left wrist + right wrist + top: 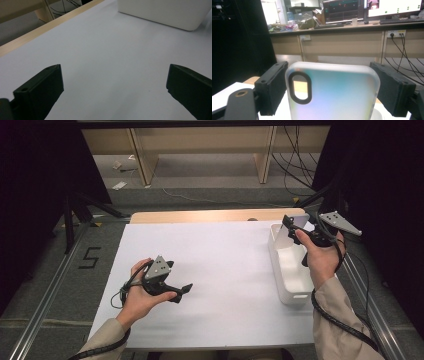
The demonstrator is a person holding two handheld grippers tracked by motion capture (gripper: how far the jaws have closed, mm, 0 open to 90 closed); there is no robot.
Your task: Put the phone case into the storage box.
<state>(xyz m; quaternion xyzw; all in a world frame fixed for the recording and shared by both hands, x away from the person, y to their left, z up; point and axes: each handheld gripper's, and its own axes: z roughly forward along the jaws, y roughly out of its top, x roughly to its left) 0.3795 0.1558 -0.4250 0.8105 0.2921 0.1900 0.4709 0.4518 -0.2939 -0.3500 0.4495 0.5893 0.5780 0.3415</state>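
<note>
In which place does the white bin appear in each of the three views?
High view: the white bin stands at the right side of the table.
Left gripper view: its side wall is in the top right corner.
Right gripper view: the white patches at the bottom edge, beside the phone case, may be it; I cannot tell.
Shared landmark: the table's wooden edge.

The setting is appearing as a lab or research workroom. A long wooden bench (342, 45) is running along the far wall, carrying monitors (372, 7) that are displaying data, a keyboard (329, 25) and assorted clutter. Wall sockets (396, 33) are feeding loose cables (407, 62). Black curtains (45, 165) are enclosing the white-covered work table (215, 270).
</note>
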